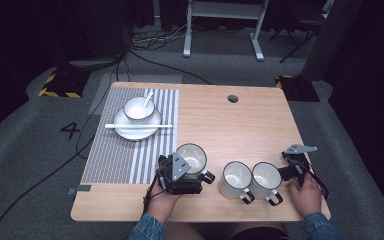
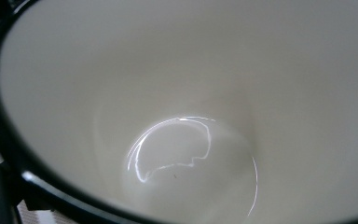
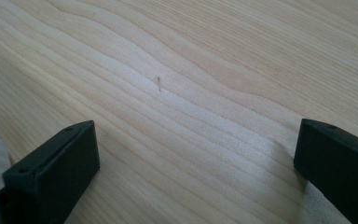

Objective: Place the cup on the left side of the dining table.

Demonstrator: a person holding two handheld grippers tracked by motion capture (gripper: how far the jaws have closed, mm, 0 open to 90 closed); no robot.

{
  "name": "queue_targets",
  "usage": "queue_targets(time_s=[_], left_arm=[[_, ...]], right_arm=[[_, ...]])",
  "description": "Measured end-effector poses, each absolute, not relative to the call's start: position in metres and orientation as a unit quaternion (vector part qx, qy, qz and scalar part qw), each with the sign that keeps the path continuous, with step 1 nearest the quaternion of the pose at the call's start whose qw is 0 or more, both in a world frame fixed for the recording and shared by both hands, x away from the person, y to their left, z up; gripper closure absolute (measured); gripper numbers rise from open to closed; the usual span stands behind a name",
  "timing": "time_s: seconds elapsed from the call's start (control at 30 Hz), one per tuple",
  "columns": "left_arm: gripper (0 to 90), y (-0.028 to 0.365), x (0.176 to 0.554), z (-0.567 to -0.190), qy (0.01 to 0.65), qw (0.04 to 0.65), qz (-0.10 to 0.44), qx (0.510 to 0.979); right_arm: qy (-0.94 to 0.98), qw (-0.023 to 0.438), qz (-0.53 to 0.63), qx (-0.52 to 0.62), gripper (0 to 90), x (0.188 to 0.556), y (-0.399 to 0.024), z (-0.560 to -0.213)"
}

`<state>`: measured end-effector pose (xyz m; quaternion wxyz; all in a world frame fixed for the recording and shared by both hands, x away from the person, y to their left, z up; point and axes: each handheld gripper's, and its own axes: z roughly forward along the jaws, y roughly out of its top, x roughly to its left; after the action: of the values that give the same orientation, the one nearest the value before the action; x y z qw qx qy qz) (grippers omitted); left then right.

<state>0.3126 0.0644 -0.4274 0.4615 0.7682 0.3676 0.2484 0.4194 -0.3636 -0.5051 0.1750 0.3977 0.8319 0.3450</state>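
The left gripper (image 1: 192, 172) looks clamped on the rim of a white enamel mug with a black rim (image 1: 192, 156), probably so it can be carried; the mug sits just right of the striped placemat (image 1: 115, 150) on the worktop (image 1: 240, 125); the right gripper (image 3: 196, 154) rests beside two matching mugs (image 1: 250, 180), jaws spread, holding nothing.

I count three white mugs (image 1: 191, 156) (image 1: 235, 178) (image 1: 266, 179), one plate (image 1: 137, 126), one bowl (image 1: 139, 108), one spoon (image 1: 148, 99), one chopstick pair (image 1: 138, 126), one striped placemat (image 1: 115, 155), two grippers (image 1: 177, 172) (image 1: 294, 162)
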Motion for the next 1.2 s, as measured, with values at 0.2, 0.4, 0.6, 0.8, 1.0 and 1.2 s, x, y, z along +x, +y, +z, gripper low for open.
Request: queue_targets(time_s=[0.2,0.4,0.6,0.8,1.0,1.2], left_arm=[[3.2,0.077,0.319,-0.423,0.382,0.453,0.268,0.760],[3.2,0.092,0.328,-0.421,0.398,0.441,0.276,0.756],[3.2,0.106,0.337,-0.421,0.416,0.424,0.288,0.751],[3.2,0.119,0.344,-0.421,0.434,0.420,0.291,0.742],[3.2,0.133,0.350,-0.421,0.449,0.414,0.299,0.733],[3.2,0.150,0.355,-0.422,0.475,0.413,0.308,0.714]], right_arm=[[0.833,0.176,0.345,0.396,0.2,0.420,-0.364,-0.505],[0.833,0.176,0.345,0.396,0.2,0.420,-0.364,-0.505],[0.833,0.176,0.345,0.396,0.2,0.420,-0.364,-0.505],[0.833,0.176,0.345,0.396,0.2,0.420,-0.364,-0.505],[0.833,0.176,0.345,0.395,0.2,0.420,-0.364,-0.505],[0.833,0.176,0.345,0.396,0.2,0.420,-0.364,-0.505]])
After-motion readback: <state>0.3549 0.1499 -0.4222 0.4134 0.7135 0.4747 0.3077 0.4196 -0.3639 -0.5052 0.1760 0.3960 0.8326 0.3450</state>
